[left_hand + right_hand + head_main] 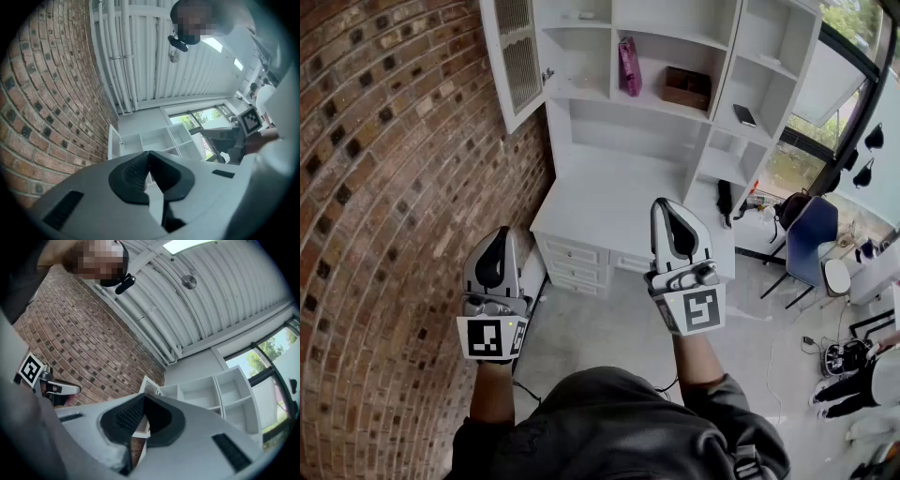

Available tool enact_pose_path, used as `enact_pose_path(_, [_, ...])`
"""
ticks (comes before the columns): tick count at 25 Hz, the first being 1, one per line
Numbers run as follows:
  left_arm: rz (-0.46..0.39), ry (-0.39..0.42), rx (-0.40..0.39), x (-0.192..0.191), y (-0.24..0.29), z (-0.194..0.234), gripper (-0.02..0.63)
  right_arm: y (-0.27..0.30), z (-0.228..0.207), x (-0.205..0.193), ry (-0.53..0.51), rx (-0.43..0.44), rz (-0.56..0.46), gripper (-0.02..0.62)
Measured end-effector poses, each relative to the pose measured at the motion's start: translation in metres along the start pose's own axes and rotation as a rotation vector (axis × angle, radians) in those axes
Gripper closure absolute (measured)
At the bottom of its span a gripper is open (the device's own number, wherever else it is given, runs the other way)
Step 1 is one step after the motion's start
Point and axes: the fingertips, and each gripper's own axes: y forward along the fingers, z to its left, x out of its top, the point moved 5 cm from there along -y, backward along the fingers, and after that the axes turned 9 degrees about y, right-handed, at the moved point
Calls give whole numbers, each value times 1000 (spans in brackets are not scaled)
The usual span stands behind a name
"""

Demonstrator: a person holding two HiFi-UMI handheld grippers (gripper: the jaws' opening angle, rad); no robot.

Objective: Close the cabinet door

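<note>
Jaws closed, empty: left gripper (495, 240), right gripper (671, 212); cabinet door (519, 58) open, well ahead.

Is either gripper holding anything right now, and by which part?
Nothing held: left gripper and right gripper are both shut, empty, away from the open cabinet door.

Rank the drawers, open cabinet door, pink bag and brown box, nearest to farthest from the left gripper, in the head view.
1. Drawers, low, just ahead.
2. Cabinet door, upper left.
3. Pink bag, upper middle.
4. Brown box, right of the bag.
</note>
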Motion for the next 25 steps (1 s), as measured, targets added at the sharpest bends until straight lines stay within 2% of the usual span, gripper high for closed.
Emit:
enact_pose_path(11, [-14,-21,-9,2,-1,4,600,1,5,2,-2,2,0,595])
enact_pose_path(13, [-31,-39,-9,5,-2,6,533,1,5,3,1,-1,-2,595])
enact_pose_path(16, [-67,-63,-10,9,-3,10,366,0,4,3,9,-2,-3,595])
enact_pose_path(18, [-82,-66,-4,11,-5,12,307,0,5,2,19,5,-4,595])
enact_pose_path(25, [-70,-69,11,5,-8,13,298,-5,4,-2,48,5,12,595])
